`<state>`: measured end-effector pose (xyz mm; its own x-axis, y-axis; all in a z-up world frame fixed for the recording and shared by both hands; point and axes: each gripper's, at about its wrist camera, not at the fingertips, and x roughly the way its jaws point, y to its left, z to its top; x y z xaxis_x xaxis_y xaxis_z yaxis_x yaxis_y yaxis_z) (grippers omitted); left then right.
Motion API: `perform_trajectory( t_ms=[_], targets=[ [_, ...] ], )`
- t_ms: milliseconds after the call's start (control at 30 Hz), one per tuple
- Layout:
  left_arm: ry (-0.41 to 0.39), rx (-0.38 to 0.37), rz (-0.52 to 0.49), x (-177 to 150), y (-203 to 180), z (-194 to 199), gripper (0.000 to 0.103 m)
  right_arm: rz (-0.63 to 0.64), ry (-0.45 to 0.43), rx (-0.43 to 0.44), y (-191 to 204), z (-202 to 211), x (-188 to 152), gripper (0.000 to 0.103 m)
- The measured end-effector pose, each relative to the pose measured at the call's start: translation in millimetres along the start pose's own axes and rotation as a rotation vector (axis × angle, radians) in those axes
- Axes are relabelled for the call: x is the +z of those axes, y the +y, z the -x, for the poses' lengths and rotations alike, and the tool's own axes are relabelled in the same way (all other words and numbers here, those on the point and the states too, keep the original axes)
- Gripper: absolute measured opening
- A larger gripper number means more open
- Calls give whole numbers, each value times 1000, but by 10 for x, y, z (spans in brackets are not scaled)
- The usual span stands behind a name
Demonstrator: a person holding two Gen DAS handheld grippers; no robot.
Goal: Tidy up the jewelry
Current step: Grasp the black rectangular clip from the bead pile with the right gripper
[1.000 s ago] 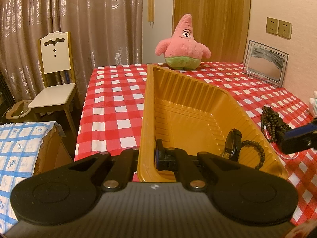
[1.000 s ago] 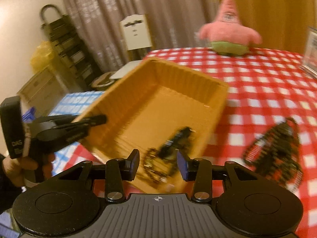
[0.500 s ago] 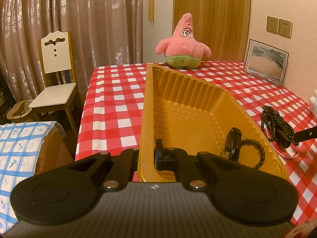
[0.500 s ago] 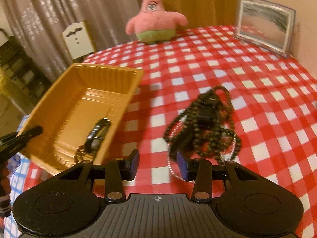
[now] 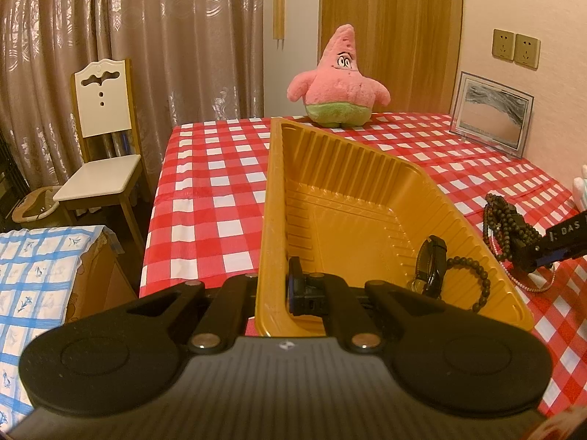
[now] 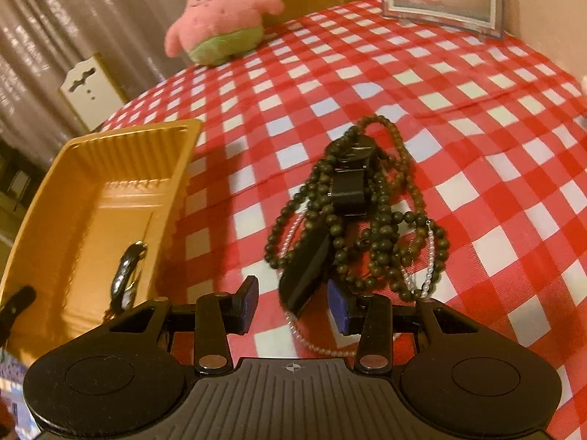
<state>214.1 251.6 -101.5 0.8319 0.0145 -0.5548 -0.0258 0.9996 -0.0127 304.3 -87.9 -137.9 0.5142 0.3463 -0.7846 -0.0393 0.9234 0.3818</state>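
**Beads waiting right by my open fingers**

Red and white checks are covering the table I am working on. My left gripper is pinching the near rim of the yellow tray, fingers pressed together. My right gripper is the near one to the jewelry pile, fingers spread, nothing pinched. A black strap is poking between them, pointing far and right toward the beads. The tray is sitting to the left.
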Motion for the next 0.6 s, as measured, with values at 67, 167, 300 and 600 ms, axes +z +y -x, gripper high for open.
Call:
perform_trajectory(
  t_ms=[67,167,300,600],
  targets=[
    [1,0,1,0,2,0,3,-6,-1,-2,-23,-27,24,42],
    [1,0,1,3,-5,4,3,16,9,-5,-46,-35,25,24],
    [1,0,0,4,-6,4,3,65,36,7,-74,5,-13,22],
    [-2,-5,-3,15,-11,8,3,218,106,-4,-147,159,-146,23]
  ],
)
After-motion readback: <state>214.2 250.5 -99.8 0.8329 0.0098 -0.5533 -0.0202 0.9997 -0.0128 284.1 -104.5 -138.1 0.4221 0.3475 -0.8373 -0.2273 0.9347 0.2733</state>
